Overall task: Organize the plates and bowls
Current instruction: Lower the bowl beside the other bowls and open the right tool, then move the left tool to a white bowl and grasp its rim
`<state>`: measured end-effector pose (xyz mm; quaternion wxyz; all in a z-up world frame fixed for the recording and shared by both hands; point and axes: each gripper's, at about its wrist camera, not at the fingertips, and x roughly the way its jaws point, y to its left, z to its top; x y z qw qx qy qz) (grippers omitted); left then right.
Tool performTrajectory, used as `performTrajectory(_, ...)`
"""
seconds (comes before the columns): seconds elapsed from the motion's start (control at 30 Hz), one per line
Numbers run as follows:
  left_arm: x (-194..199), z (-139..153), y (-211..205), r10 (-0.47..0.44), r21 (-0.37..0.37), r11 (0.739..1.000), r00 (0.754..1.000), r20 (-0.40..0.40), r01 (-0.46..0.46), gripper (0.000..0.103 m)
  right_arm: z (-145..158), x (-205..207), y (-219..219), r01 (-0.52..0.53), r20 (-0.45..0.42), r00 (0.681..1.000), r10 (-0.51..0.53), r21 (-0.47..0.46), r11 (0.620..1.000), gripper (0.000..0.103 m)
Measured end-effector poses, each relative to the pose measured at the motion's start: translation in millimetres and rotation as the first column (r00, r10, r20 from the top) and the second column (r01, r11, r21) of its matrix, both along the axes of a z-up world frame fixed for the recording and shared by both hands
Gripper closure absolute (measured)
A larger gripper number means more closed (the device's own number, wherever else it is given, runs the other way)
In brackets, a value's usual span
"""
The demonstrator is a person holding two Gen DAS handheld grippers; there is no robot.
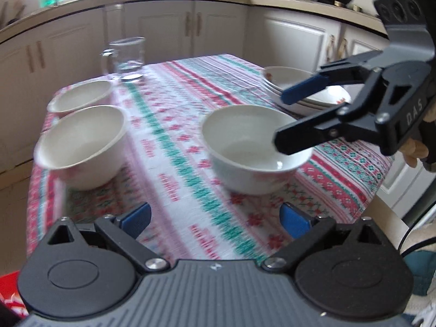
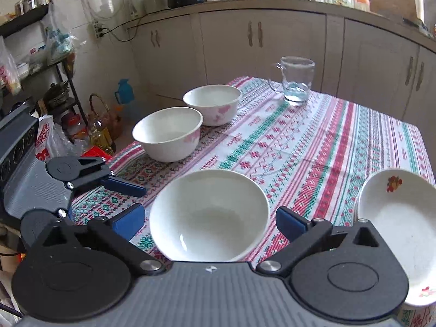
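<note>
A table under a striped, patterned tablecloth [image 2: 313, 147] carries three white bowls: one at lower centre [image 2: 209, 215], two at centre left [image 2: 167, 133] [image 2: 212, 103]. A glass mug [image 2: 295, 81] stands upper right; stacked plates [image 2: 395, 218] lie lower right.

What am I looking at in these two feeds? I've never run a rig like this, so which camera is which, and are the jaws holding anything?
There is no robot: a person carries two handheld grippers, each with its own camera. One view looks along the left gripper, the other along the right gripper. Both stand open and hold nothing. The right one's jaws straddle the nearest white bowl without touching it. On the patterned tablecloth also sit two more bowls, a glass mug and stacked plates.
</note>
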<state>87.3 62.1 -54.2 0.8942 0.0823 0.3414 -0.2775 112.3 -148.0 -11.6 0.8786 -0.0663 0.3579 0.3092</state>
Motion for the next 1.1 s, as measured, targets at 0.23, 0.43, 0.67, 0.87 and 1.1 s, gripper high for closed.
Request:
performTrajectory(0.23, -1.5, 15.8, 37.5, 0.114, 0.012, 0.993, 0.992, 0.045, -0.114, 0.003, 6.5, -0.4, 20.1, -0.042, 0.053, 0.998, 0.045, -0.049, 0.998, 0.0)
performTrajectory(0.43, 15.5, 25.3, 62.7, 0.206, 0.032, 0.977, 0.973, 0.104, -0.21, 0.003, 7.6, 5.8, 46.2, -0.089, 0.092, 0.991, 0.1, -0.118, 0.989, 0.0)
performTrajectory(0.67, 54.2, 36.9, 90.4, 0.252, -0.025, 0.968, 0.962, 0.109, -0.25, 0.003, 5.6, 18.9, 76.6, -0.139, 0.117, 0.98, 0.159, -0.167, 0.976, 0.0)
performTrajectory(0.87, 88.7, 37.9, 94.2, 0.232, 0.015, 0.972, 0.966, 0.117, -0.235, 0.002, 0.9, 32.8, 98.0, -0.176, 0.127, 0.97, 0.206, -0.215, 0.961, 0.0)
performTrajectory(1.1, 121.5, 31.2, 99.9, 0.218, 0.009, 0.976, 0.974, 0.057, -0.219, 0.005, -4.0, 52.5, 112.9, -0.202, 0.115, 0.966, 0.233, -0.23, 0.952, 0.0)
